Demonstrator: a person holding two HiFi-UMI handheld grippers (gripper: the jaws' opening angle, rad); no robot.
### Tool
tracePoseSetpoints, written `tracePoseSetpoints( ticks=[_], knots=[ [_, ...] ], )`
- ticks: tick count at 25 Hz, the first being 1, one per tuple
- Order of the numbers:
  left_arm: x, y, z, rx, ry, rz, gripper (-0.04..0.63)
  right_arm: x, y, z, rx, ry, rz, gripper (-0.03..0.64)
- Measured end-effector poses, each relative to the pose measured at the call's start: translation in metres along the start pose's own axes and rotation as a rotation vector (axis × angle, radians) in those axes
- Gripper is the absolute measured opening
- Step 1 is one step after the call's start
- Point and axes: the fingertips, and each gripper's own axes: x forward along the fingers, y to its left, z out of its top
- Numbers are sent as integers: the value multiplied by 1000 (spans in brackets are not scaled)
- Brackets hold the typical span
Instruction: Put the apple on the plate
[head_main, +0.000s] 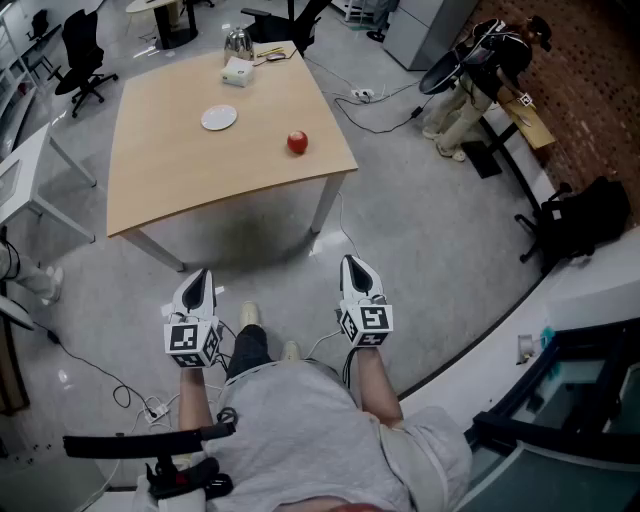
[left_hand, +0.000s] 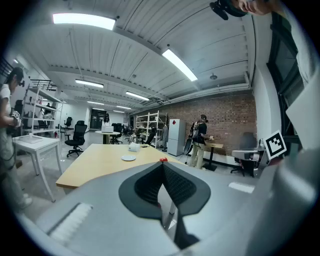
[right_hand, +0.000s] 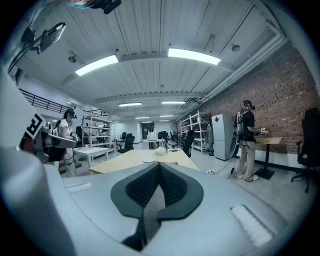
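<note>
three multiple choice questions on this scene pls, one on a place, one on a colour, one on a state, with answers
1. Where is the apple relative to the white plate?
A. On it
B. On the wooden table, apart from it
C. On the floor below it

2. What colour is the apple?
A. Green
B. Red
C. Yellow

3. How do the jaws of the left hand-held gripper stand?
A. Together, nothing between them
B. Closed on the apple
C. Wide apart

Answers:
1. B, since the head view shows bare tabletop between apple and plate.
2. B, since it shows plainly red against the pale wood.
3. A, since the left gripper view shows the jaws meeting at the tip while the apple sits far off on the table.
</note>
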Motion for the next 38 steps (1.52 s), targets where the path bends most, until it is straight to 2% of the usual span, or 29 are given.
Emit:
tracePoseSetpoints(
  ticks=[5,17,28,33,38],
  knots=[
    [8,-2,6,4,1,-9,18,2,-4,4,-4,0,-13,6],
    [86,42,29,33,10,-85,20,75,-4,28,25,-32,-67,7],
    [143,87,46,35,-8,-197,20,129,13,36,4,-27,-157,7],
    [164,98,42,43,7,-266,20,141,17,36,12,-33,-212,8],
    [184,104,37,41,22,-303,20,148,19,32,17,-28,-252,8]
  ],
)
